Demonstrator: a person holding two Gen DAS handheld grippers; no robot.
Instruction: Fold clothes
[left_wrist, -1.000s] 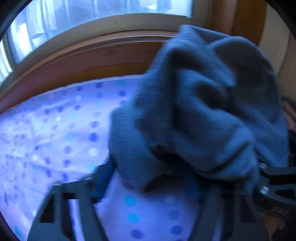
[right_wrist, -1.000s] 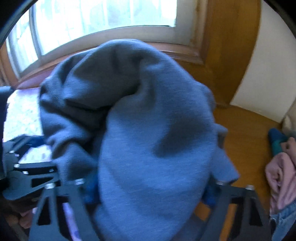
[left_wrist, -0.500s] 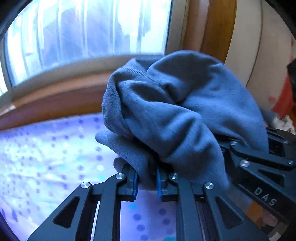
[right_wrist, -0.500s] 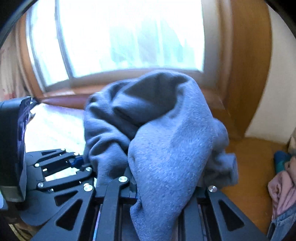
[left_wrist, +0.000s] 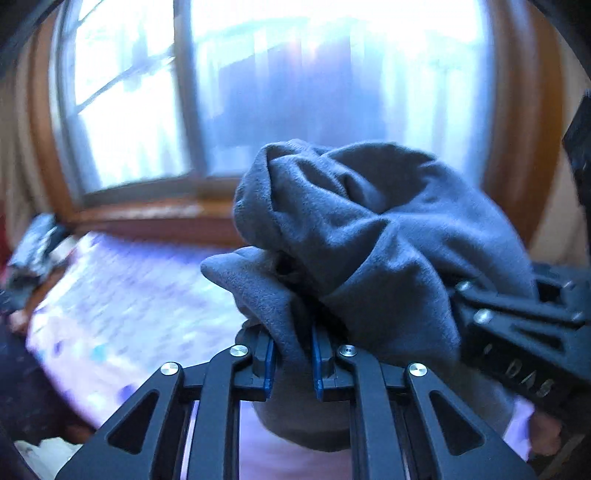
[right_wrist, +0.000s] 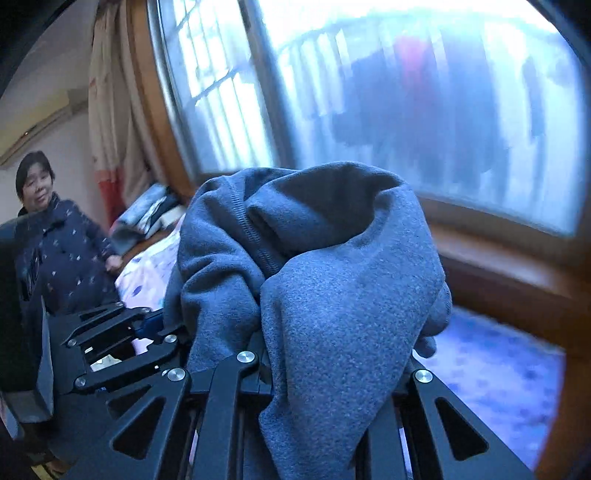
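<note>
A bunched blue-grey fleece garment (left_wrist: 369, 240) hangs in the air between both grippers, above the bed. My left gripper (left_wrist: 291, 354) has a fold of it pinched between its blue pads; its jaws are opening slightly with the fabric still between them. Just to the right, my right gripper (left_wrist: 480, 310) disappears under the same bundle. In the right wrist view the garment (right_wrist: 332, 277) drapes over my right gripper (right_wrist: 325, 376), which is shut on it with its fingertips hidden. The left gripper (right_wrist: 147, 332) sits close at the left.
Below lies a bed with a dotted lilac sheet (left_wrist: 129, 295), and behind it a large window (left_wrist: 295, 92) with a wooden sill (right_wrist: 498, 266). A person in a dark patterned top (right_wrist: 62, 258) stands at the left. Folded clothes (right_wrist: 147, 210) lie near the bed's far end.
Both grippers went from wide around the garment to closed on it. They lifted it off the bed and swung, so the window now fills the background.
</note>
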